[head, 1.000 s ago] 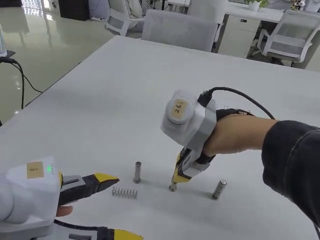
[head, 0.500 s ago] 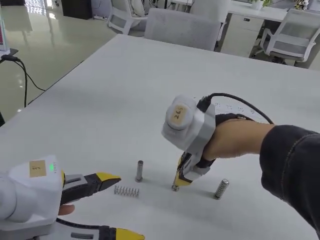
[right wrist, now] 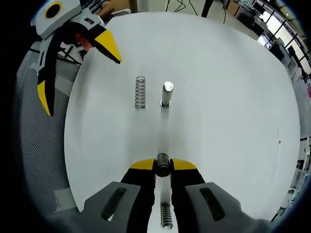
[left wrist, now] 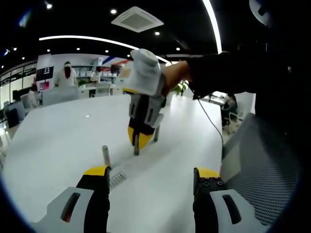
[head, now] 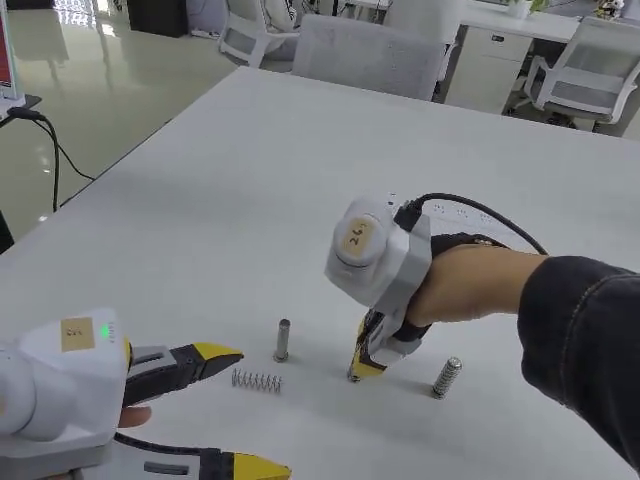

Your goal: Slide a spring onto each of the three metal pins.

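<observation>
My right gripper [head: 357, 369] points down at the middle pin, shut on a spring [right wrist: 163, 165] that sits over the pin's top. To its left a bare metal pin [head: 283, 340] stands upright, and a loose spring [head: 257, 380] lies flat on the table just in front of it. Another pin with a spring on it [head: 446, 376] stands to the right. My left gripper [head: 245, 410] hovers open at the near left with nothing between its yellow tips. From the left gripper [left wrist: 152, 172] I see the bare pin [left wrist: 105, 154] and the loose spring [left wrist: 115, 178].
The white table [head: 250, 190] stretches far back. Grey office chairs [head: 365, 55] stand at its far edge. A black cable [head: 470, 205] runs from the right gripper over the person's hand. A power cord [head: 50, 150] trails over the floor at left.
The head camera has shifted a little. The right gripper stays shut on the spring at the middle pin, and the left gripper holds its place, open.
</observation>
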Tool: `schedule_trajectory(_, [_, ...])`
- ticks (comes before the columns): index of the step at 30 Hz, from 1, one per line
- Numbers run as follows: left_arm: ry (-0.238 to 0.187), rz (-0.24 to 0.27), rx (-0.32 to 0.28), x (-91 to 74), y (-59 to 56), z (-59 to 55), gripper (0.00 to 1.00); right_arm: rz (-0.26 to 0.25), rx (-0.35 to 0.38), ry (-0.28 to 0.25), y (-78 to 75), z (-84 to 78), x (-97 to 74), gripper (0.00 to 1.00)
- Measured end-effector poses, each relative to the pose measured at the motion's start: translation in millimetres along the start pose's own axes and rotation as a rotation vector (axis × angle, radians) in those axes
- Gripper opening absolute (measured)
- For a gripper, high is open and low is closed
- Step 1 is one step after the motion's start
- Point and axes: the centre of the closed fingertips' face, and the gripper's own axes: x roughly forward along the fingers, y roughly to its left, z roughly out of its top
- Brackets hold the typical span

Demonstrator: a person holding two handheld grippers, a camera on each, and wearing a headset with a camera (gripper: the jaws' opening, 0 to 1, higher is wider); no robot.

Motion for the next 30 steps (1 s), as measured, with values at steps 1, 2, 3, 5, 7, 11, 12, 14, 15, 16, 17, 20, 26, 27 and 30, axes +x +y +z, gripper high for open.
schedule_trajectory(1, [-0.001, 0.001, 0.000, -0.1, 0.2, 0.0, 0.66, 0.000, 0.000, 0.001, 0.0, -0.4, 0.5, 0.08])
schedule_trajectory(2, [-0.001, 0.001, -0.001, -0.2, 0.3, 0.1, 0.66, 0.001, 0.000, 0.001, 0.1, -0.5, 0.8, 0.08])
schedule_trajectory(3, [-0.002, 0.001, -0.002, -0.3, 0.4, 0.1, 0.66, 0.001, 0.000, -0.001, 0.1, -0.3, 0.7, 0.09])
schedule_trajectory(5, [0.000, 0.002, -0.002, -0.2, 0.3, 0.0, 0.66, 0.002, 0.002, -0.001, 0.0, -0.5, 0.8, 0.09])
schedule_trajectory(7, [0.000, 0.001, -0.001, 0.0, 0.2, 0.1, 0.66, 0.002, 0.002, 0.001, 0.0, -1.1, 1.2, 0.09])
schedule_trajectory(11, [-0.001, 0.000, -0.001, 0.5, -0.4, 1.0, 0.66, 0.003, 0.002, 0.003, 0.5, -2.4, 2.2, 0.09])
schedule_trajectory(12, [0.000, 0.000, 0.001, 0.7, -0.7, 1.2, 0.66, 0.003, 0.001, 0.005, 0.8, -3.2, 2.5, 0.09])
schedule_trajectory(14, [-0.001, -0.001, 0.001, 0.8, -1.1, 1.9, 0.66, 0.001, 0.001, 0.004, 0.7, -4.0, 2.5, 0.10])
schedule_trajectory(15, [-0.001, -0.001, 0.002, 0.8, -1.1, 2.1, 0.66, 0.002, 0.002, 0.003, 0.8, -4.1, 2.3, 0.11])
schedule_trajectory(16, [-0.001, -0.001, 0.002, 0.8, -1.1, 2.3, 0.66, 0.004, 0.004, 0.004, 1.0, -4.6, 1.8, 0.11])
schedule_trajectory(17, [-0.001, 0.000, 0.002, 0.9, -1.2, 2.4, 0.66, 0.003, 0.004, 0.004, 0.9, -4.9, 1.3, 0.12])
schedule_trajectory(20, [-0.001, -0.001, 0.004, 1.1, -2.0, 3.0, 0.66, 0.000, 0.007, -0.004, 0.3, -4.4, -0.3, 0.14])
schedule_trajectory(26, [-0.003, 0.001, 0.006, 0.5, -2.9, 4.5, 0.66, -0.010, 0.002, -0.019, -0.3, -0.1, -4.2, 0.17])
schedule_trajectory(27, [-0.003, 0.002, 0.007, 0.1, -2.9, 4.7, 0.66, -0.014, -0.003, -0.022, -0.2, 1.6, -5.4, 0.17])
schedule_trajectory(30, [-0.003, 0.005, 0.008, -0.7, -2.9, 4.9, 0.66, -0.019, -0.012, -0.033, 0.9, 7.0, -7.8, 0.18])
